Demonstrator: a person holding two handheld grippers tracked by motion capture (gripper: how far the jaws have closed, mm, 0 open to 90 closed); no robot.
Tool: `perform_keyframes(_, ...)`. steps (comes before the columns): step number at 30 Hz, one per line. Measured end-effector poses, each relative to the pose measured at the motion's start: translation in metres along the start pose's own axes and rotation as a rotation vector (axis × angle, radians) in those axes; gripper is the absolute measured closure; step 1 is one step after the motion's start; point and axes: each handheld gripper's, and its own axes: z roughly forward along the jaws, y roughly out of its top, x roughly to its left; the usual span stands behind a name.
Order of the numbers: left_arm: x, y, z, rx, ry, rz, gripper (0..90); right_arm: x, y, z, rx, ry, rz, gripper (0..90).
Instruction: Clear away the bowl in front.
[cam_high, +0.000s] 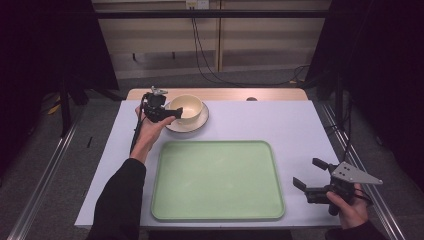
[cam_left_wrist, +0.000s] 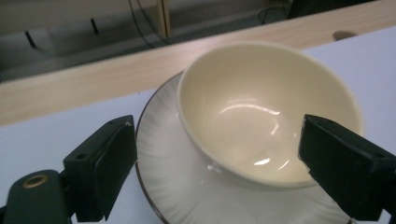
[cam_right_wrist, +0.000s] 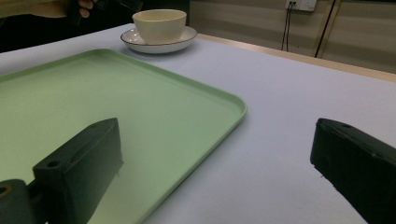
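A cream bowl (cam_high: 188, 106) stands on a white plate (cam_high: 199, 123) with a dark rim, at the far left of the white table (cam_high: 280, 125). My left gripper (cam_high: 176, 114) is level at the bowl's left side, jaws wide apart. In the left gripper view the bowl (cam_left_wrist: 261, 107) and plate (cam_left_wrist: 163, 177) lie just ahead of the left gripper (cam_left_wrist: 217, 140); one jaw is over the plate's edge, the other in front of the bowl's wall, neither pressing on it. My right gripper (cam_high: 309, 173) is open over the table's near right corner, with nothing in it.
A large empty green tray (cam_high: 217, 180) lies at the table's near middle, left of the right gripper (cam_right_wrist: 215, 135). A wooden strip (cam_high: 260, 94) with a small hole edges the far side. Metal rails run along both sides, and cables hang behind.
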Motion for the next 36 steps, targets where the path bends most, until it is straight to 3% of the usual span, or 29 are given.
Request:
perform_keyframes(6,0.008,-0.002,0.013,0.050,0.025,-0.036,17.5,0.000,0.000,0.000,0.003,0.006,0.004,1.7)
perform_keyframes(11,0.003,0.005,0.022,0.090,0.026,-0.027,24.6,0.000,0.000,0.000,0.003,0.004,0.003,1.8)
perform_keyframes(12,0.001,0.007,0.027,0.111,0.017,-0.038,26.2,0.000,0.000,0.000,0.002,0.004,0.001,1.7)
perform_keyframes(17,-0.003,0.007,0.036,0.121,-0.004,-0.063,30.4,-0.001,-0.001,0.000,0.001,0.002,0.005,1.8)
perform_keyframes(19,-0.005,0.008,0.042,0.137,0.006,-0.079,30.5,0.000,0.000,0.000,0.002,0.007,0.010,1.8)
perform_keyframes(20,-0.007,0.010,0.045,0.169,0.017,-0.059,30.8,0.000,0.000,0.000,-0.003,0.005,0.004,1.8)
perform_keyframes(22,-0.007,0.011,0.047,0.198,0.027,-0.069,30.8,-0.001,0.000,-0.001,-0.002,0.007,0.002,1.8)
perform_keyframes(25,-0.003,0.009,0.050,0.216,-0.021,-0.086,32.0,-0.001,0.000,0.000,-0.002,0.008,0.003,1.8)
perform_keyframes(27,-0.003,0.008,0.052,0.233,-0.006,-0.091,36.7,-0.001,0.000,0.000,-0.001,0.008,0.003,1.8)
perform_keyframes(28,-0.002,0.008,0.053,0.227,-0.015,-0.116,37.3,-0.001,-0.001,0.000,-0.004,0.002,0.000,1.8)
perform_keyframes(33,-0.003,0.008,0.052,0.227,-0.006,-0.113,48.4,-0.001,-0.001,0.000,-0.001,0.006,0.002,1.8)
perform_keyframes(36,-0.004,0.009,0.051,0.244,-0.003,-0.140,54.1,-0.001,-0.001,0.000,-0.001,0.005,0.000,1.8)
